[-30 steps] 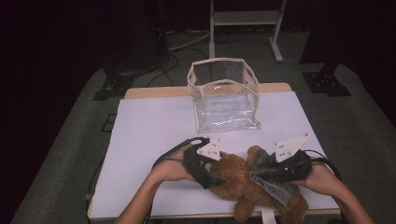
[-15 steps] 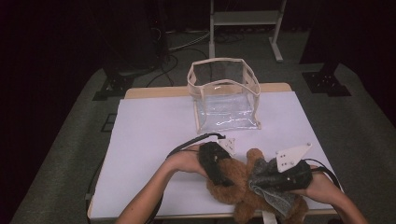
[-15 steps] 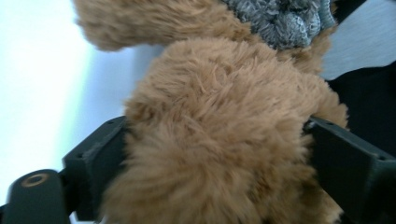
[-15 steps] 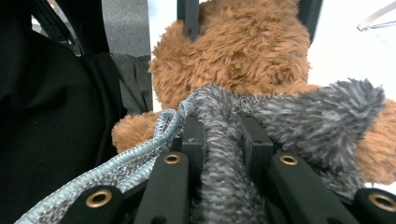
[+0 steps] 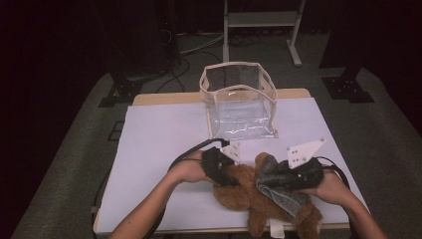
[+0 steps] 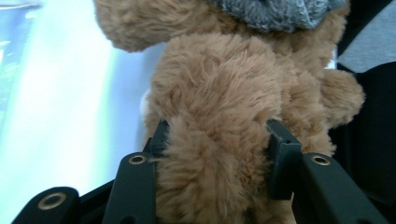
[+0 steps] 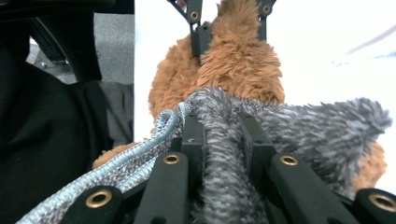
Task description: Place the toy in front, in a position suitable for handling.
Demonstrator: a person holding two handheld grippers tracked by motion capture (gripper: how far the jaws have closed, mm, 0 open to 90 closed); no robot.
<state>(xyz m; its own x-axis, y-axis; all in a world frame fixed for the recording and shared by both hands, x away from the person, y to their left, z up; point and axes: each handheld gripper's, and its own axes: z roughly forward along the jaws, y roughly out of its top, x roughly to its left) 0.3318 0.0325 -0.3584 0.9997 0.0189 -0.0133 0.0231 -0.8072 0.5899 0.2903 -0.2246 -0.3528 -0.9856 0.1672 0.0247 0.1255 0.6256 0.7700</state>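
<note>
Left gripper (image 6: 217, 140) just clamped the teddy bear (image 6: 224, 93); right gripper (image 7: 222, 135) apparently pinches grey cloth (image 7: 299, 126).

Brown plush bear (image 5: 249, 191) lying near edge, grey knit garment (image 5: 278, 186) seemingly half-on.

Brown teddy bear (image 5: 239, 191), mottled grey knit garment (image 5: 278, 186)

High view dim, dark surround; table (image 5: 164, 144) overexposed in gripper views; nearest fur soft-focus.
</note>
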